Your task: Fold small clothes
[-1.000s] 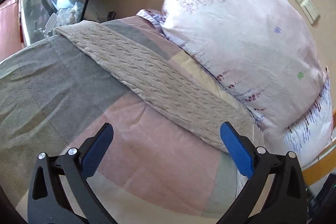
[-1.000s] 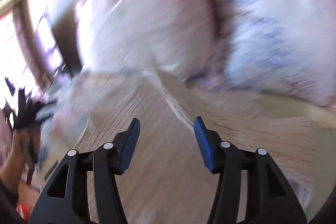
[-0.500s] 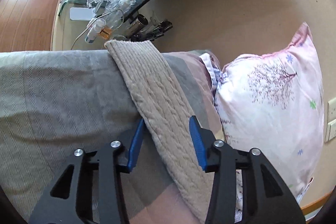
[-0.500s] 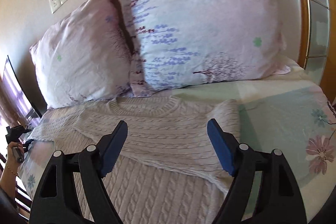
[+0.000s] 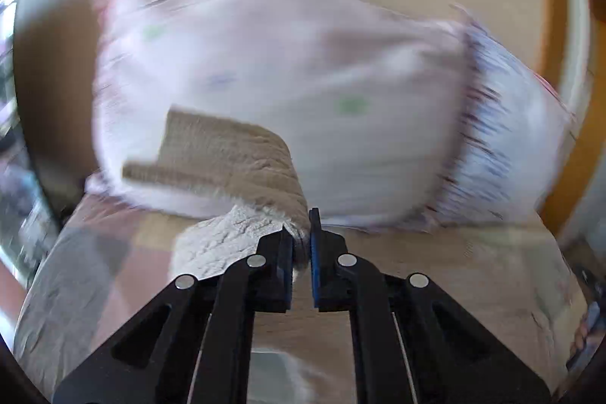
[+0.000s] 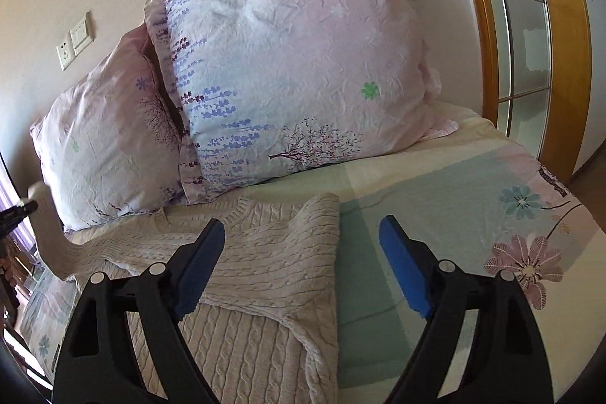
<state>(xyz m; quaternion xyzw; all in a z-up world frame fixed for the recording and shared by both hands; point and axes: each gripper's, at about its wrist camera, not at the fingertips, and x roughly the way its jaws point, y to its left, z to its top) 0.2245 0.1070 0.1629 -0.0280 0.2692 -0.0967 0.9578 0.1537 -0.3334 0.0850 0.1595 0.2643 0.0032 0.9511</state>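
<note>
A beige cable-knit sweater (image 6: 261, 275) lies on the bed, its right sleeve folded across the chest. My left gripper (image 5: 301, 233) is shut on the sweater's left sleeve (image 5: 235, 161) and holds it lifted in front of the pillows; the view is blurred by motion. That raised sleeve also shows at the left edge of the right wrist view (image 6: 47, 230), with the left gripper's dark tip (image 6: 17, 211) on it. My right gripper (image 6: 299, 252) is open and empty, hovering over the sweater's right edge.
Two pink floral pillows (image 6: 295, 63) (image 6: 106, 146) lean against the wall at the head of the bed. The floral bedsheet (image 6: 473, 199) extends to the right. A wooden-framed glass door (image 6: 522, 25) stands at the right. A wall socket (image 6: 74, 40) is above the pillows.
My left gripper closed on the left sleeve and lifted it, swinging toward the pillows. My right gripper shifted slightly right over the sweater and stayed open.
</note>
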